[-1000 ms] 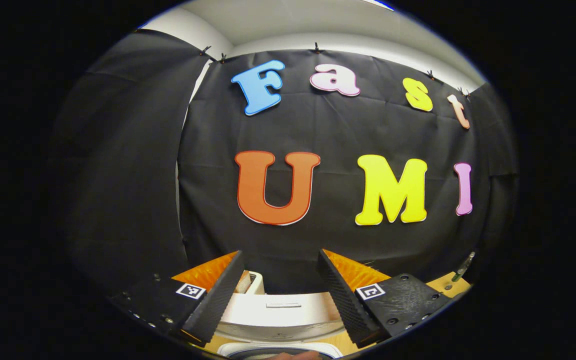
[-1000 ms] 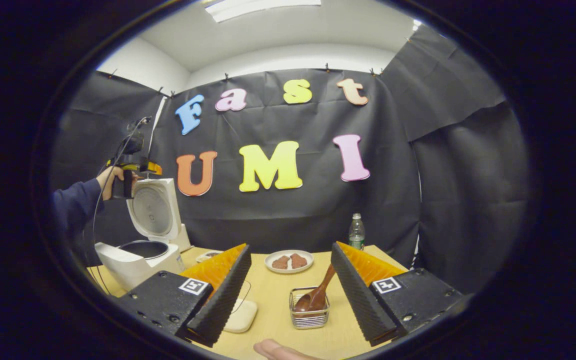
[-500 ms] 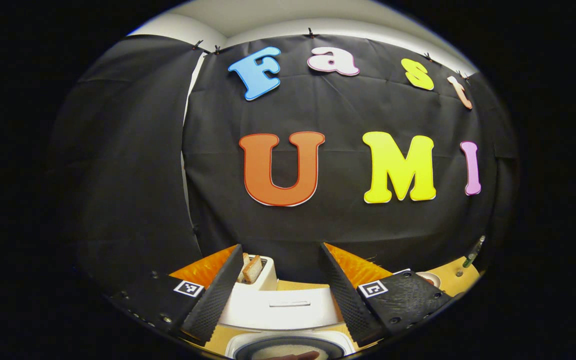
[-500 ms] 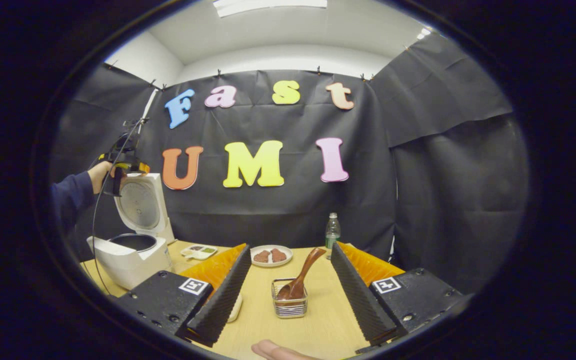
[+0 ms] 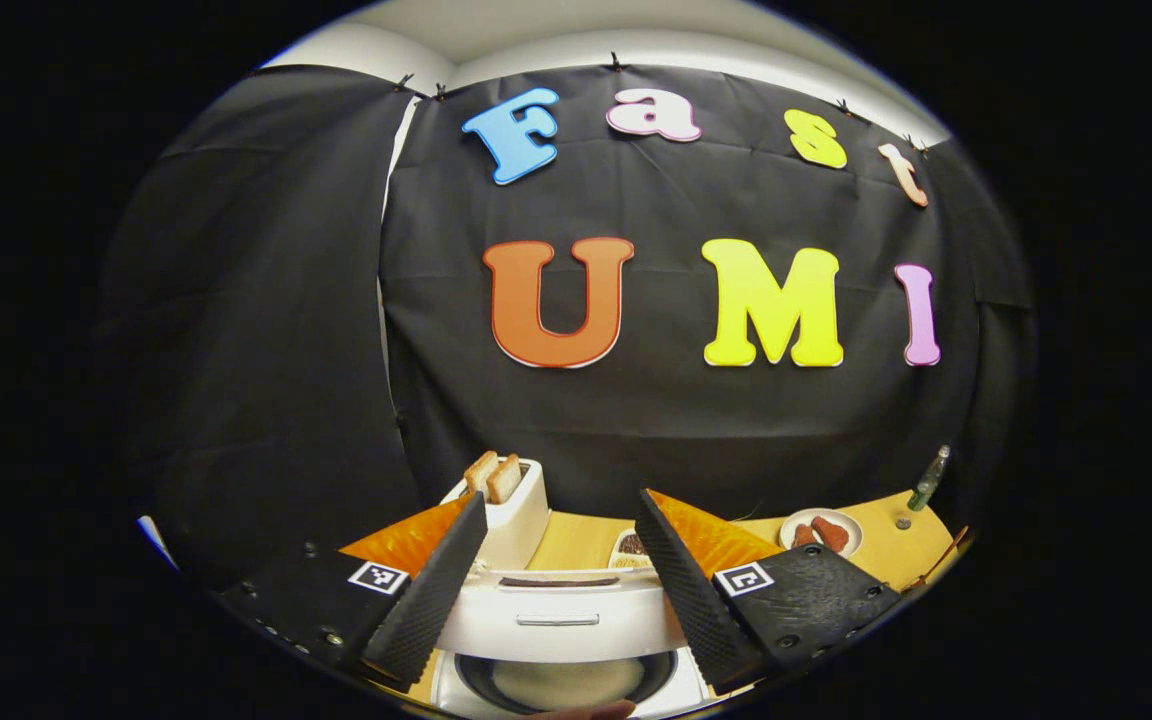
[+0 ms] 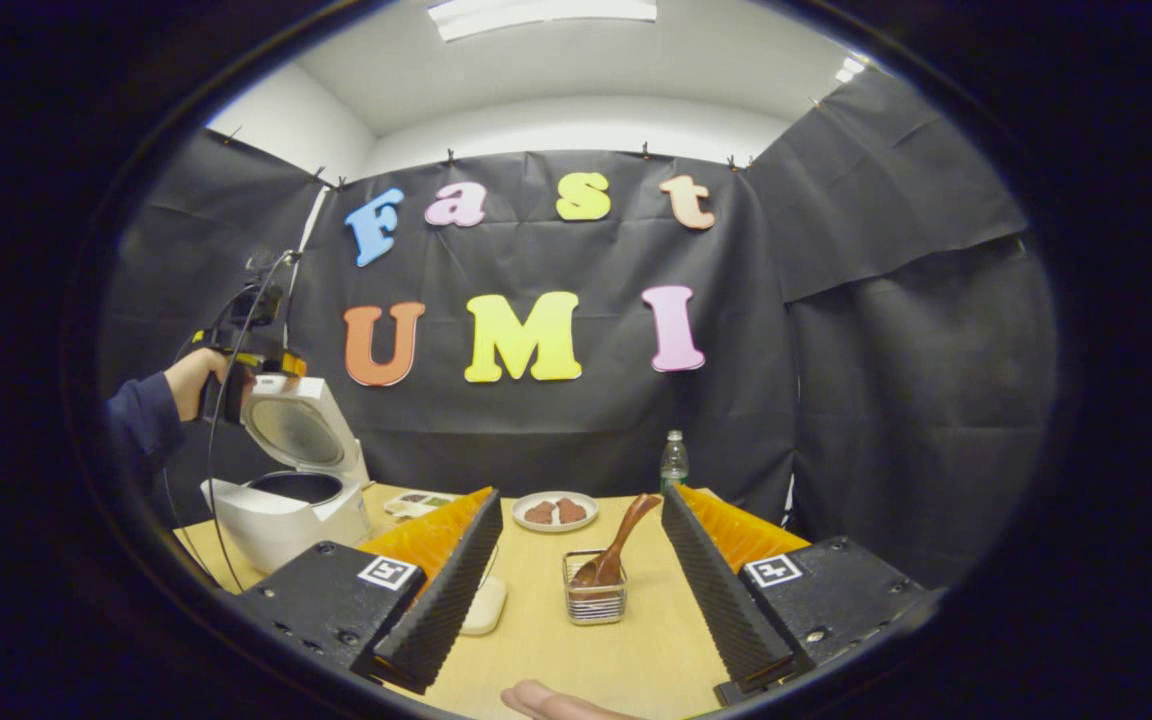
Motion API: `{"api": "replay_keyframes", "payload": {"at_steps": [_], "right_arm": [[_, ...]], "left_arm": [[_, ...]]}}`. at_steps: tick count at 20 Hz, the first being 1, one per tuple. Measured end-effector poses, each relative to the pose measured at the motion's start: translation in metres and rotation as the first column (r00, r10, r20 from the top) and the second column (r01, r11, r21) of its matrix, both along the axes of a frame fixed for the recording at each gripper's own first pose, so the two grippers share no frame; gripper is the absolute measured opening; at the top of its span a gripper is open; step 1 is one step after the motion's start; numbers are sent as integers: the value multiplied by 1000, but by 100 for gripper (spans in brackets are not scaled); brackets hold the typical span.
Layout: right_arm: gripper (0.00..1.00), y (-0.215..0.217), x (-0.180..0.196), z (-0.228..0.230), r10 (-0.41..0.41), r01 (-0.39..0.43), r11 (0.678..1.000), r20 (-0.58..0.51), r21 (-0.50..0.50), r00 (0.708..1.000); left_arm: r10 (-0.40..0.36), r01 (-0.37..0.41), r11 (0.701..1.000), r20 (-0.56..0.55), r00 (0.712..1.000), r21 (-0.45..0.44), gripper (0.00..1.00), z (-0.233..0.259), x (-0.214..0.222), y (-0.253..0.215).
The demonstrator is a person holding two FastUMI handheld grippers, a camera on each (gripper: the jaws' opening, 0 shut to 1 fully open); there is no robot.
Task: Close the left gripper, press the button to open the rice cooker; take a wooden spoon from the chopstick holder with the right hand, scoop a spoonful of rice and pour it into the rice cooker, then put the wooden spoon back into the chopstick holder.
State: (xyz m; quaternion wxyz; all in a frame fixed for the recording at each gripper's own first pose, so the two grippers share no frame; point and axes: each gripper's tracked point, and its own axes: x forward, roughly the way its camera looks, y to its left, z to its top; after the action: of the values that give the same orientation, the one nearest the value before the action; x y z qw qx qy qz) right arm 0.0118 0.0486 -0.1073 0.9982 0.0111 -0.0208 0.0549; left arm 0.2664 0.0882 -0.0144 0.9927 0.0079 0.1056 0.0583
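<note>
Wooden spoon (image 6: 614, 546) in chopstick holder (image 6: 595, 600), ahead between spread fingers of right tool (image 6: 581, 580).

rice cooker lid (image 6: 298, 430) tilted lower, left hand-held gripper (image 6: 246, 362) dropped with it

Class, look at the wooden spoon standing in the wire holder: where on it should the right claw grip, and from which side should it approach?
Grip the spoon by its bare upper handle, which leans up and right, clear of the holder. The bowl sits down inside the wire walls, so it is likely out of reach. Bring the open right claw in from the front and above, fingers on either side of the slanted handle.
</note>
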Motion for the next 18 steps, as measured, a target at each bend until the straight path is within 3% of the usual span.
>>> {"api": "replay_keyframes", "payload": {"at_steps": [3, 10, 14, 18], "right_arm": [[100, -8, -9, -4, -17, 17, 1000, -17, -10, 1000], [100, -6, -42, 3, -5, 5, 1000, 9, -23, 1000], [100, -5, -46, 5, -3, 3, 999, 16, -34, 1000], [100, -1, -42, 2, -6, 6, 1000, 2, -28, 1000]], "left_arm": [[-10, 11, 999, -27, 1000, 37, 94, -20, -23, -5], [-35, 34, 999, -128, 991, -16, 94, -77, -60, -23], [-65, 72, 997, -167, 984, 40, 95, -99, -71, -26], [-84, 84, 996, -207, 975, -11, 95, -118, -79, -27]]}}
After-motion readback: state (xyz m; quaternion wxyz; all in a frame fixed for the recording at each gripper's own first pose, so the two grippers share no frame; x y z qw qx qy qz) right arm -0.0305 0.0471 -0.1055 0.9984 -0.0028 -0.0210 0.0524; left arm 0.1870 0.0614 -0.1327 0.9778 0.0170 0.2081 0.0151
